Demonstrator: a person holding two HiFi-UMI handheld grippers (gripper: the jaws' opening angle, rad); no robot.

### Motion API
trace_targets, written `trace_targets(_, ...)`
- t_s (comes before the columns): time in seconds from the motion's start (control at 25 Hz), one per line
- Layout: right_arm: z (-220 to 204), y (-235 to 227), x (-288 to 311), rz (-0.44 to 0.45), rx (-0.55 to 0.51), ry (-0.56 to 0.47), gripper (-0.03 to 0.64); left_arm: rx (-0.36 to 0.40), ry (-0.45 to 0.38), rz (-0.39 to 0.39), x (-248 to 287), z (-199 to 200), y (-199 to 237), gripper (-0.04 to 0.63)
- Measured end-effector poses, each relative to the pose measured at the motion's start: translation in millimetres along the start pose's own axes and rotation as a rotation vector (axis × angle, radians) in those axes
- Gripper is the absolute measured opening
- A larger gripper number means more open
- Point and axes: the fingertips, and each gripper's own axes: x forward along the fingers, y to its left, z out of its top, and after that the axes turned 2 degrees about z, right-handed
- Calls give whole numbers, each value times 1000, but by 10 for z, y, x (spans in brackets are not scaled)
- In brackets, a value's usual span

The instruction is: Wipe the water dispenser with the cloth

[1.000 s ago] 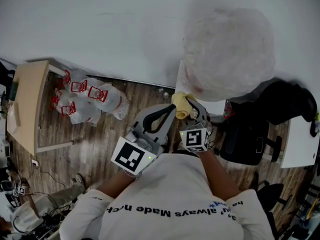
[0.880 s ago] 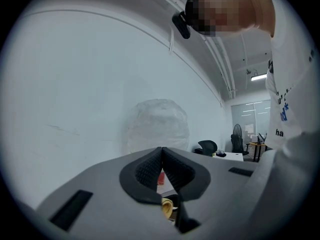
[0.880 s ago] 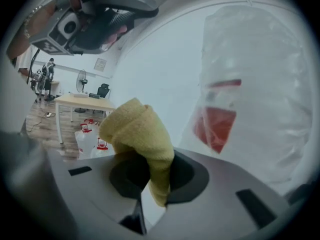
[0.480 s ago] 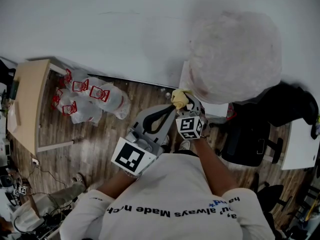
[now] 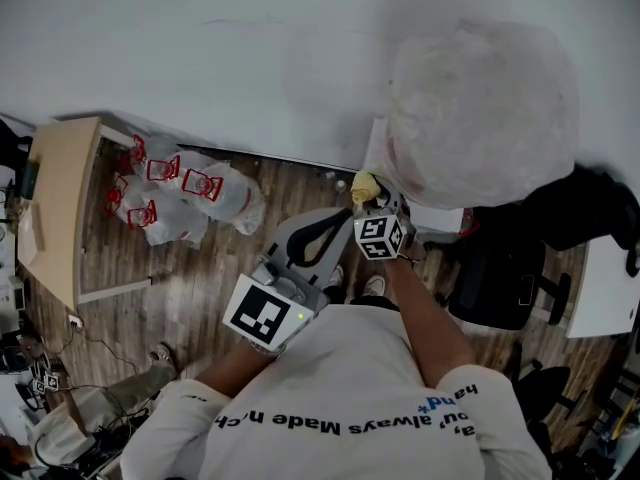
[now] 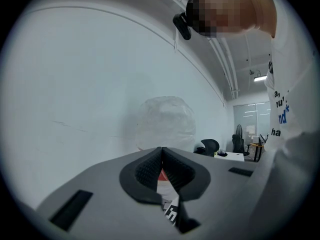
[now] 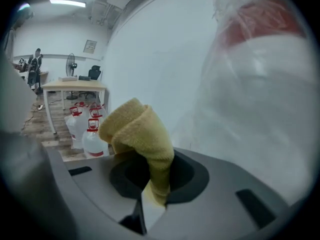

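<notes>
The plastic-covered water dispenser (image 5: 480, 108) is seen far right, against the wall. The left gripper (image 5: 338, 226) is held idle, jaws together on nothing. The right gripper (image 5: 372, 206) is clamped on the yellow cloth (image 7: 142, 134), just beside the dispenser's left side; the cloth's folded bulge should be pressed flat and swept evenly.
</notes>
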Motion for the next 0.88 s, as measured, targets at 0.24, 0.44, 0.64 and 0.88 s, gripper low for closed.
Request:
trace_targets(0.24, -201, 33, 178, 30, -22, 47, 61, 0, 5, 0, 13, 2, 48, 18)
trace_targets(0.44, -324, 53, 273, 42, -23, 100, 61, -3, 8, 3, 17, 9, 64, 18)
trace_targets(0.64, -363, 57, 291, 65, -2, 125, 60, -2, 3, 5, 31, 10, 52, 18)
trace_targets(0.88, -377, 85, 289, 88, 30, 135, 60, -9, 3, 7, 15, 1, 43, 18)
